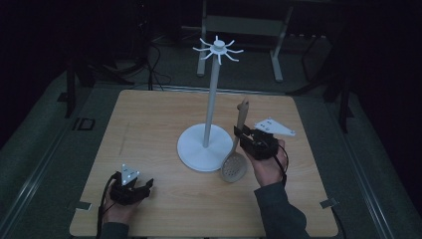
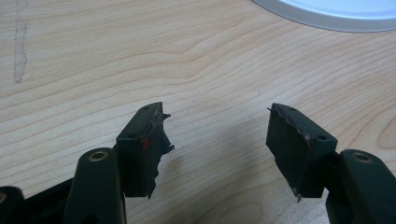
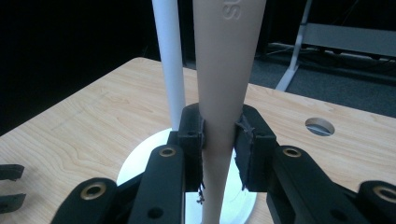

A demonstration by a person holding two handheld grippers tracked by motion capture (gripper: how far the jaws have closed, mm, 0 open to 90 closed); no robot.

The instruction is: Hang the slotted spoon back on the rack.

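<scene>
At the near left corner of the wooden surface [image 1: 149,119] the person's left hand [image 1: 117,209] holds the left tool [image 1: 148,185] low over the wood, its jaws pointing toward the middle of the surface. In the left gripper view the left tool [image 2: 217,140] stands wide open: its two black pads [image 2: 149,149] are well apart with bare wood grain between them, and nothing is held or touched. The rim of the white stand's base [image 2: 327,16] shows at the top right corner of that view, well apart from the jaws

In the middle of the surface stands the white stand [image 1: 211,109], upright, with a round flat base, a thin pole and a ring of short hooks at the top

Just right of the base is the beige slotted spoon [image 1: 238,144]. Its perforated bowl is low, beside the edge of the base near the wood, and its handle rises up and away from the person, near upright. Whether the bowl rests on the surface I cannot tell

The right tool [image 1: 242,133], carried by the right hand [image 1: 271,167], is closed on the handle partway up. In the right gripper view the right tool [image 3: 220,147] has both pads pressed against the sides of the spoon's handle [image 3: 224,70], which fills the gap between them; the stand's white pole [image 3: 168,60] rises just left of the handle, close but apart
</scene>
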